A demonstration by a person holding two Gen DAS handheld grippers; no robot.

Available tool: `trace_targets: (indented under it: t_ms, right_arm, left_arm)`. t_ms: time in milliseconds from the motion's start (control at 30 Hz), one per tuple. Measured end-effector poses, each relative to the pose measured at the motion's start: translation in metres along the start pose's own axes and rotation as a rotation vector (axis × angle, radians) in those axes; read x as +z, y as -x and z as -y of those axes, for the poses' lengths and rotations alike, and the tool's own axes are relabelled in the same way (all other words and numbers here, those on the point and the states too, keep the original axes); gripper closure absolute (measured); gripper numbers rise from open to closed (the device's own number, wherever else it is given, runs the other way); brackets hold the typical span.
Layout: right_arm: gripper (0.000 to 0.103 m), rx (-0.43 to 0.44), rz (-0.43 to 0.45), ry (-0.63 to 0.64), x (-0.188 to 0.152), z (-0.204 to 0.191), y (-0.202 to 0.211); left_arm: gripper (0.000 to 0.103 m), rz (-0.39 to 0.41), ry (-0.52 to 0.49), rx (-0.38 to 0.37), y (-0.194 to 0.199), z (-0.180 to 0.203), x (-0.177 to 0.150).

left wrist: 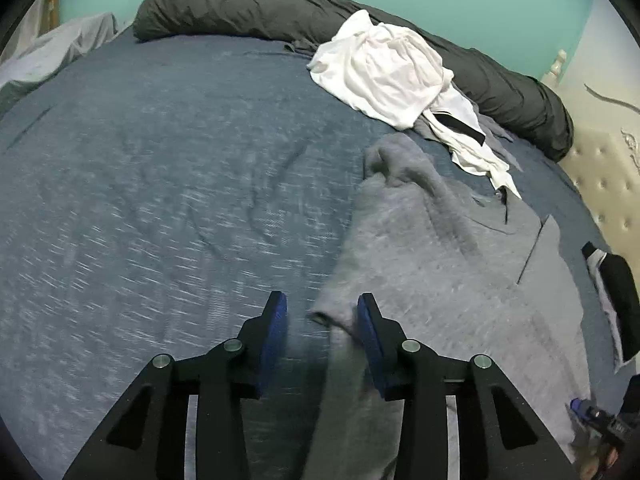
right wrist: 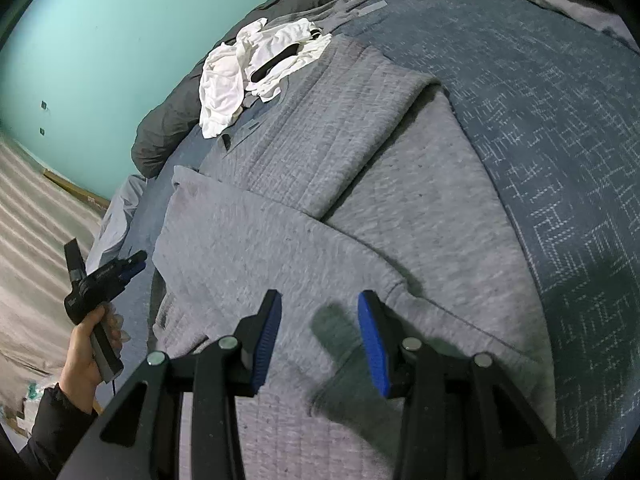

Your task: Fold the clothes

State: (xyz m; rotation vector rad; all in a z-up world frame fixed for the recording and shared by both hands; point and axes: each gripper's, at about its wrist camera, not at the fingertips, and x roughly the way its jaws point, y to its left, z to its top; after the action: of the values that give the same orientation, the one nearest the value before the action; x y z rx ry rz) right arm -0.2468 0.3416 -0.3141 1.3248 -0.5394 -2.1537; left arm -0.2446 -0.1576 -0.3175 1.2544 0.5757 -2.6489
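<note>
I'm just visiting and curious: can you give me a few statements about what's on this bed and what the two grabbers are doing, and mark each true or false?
1. A grey sweatshirt lies spread on the blue bedspread. True.
2. The right gripper is clamped shut on the sweatshirt. False: its jaws stand open above the cloth.
3. A crumpled white garment lies beyond the sweatshirt, by the dark rolled duvet. True.
4. The wall behind the bed is red. False: the wall is turquoise.
5. The left gripper is open, over the sweatshirt's edge. True.
</note>
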Motion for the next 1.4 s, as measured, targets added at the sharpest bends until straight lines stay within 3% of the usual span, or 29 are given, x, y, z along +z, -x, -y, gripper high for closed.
trace_targets:
  t_ms: [133, 333, 500, 733, 967, 1133, 1400]
  right_arm:
    - [0.061, -0.017, 0.009, 0.027, -0.001, -0.006, 0.001]
    - [0.06, -0.062, 0.011, 0.103, 0.008, -0.027, -0.003]
    - [0.059, -0.066, -0.022, 0.196, 0.037, -0.062, -0.025]
    - [0.056, -0.033, -0.116, 0.366, 0.106, -0.148, -0.081]
    - [0.056, 0.032, -0.189, 0.443, 0.164, -0.234, -0.153]
    - [0.056, -0.016, -0.257, 0.541, 0.177, -0.278, -0.208]
    - [0.056, -0.094, -0.324, 0.581, 0.179, -0.307, -0.273]
  left_arm:
    - [0.063, -0.002, 0.064, -0.045, -0.013, -0.01, -0.005]
    - [0.063, 0.007, 0.043, -0.073, -0.017, -0.012, -0.009]
    - [0.063, 0.012, 0.03, -0.093, -0.02, -0.014, -0.013]
    - [0.069, 0.008, 0.05, -0.118, -0.021, -0.018, -0.013]
    - [0.074, 0.002, 0.043, -0.127, -0.023, -0.016, -0.014]
    - [0.075, -0.001, 0.043, -0.131, -0.022, -0.018, -0.015]
    - [0.075, -0.005, 0.052, -0.138, -0.023, -0.021, -0.016]
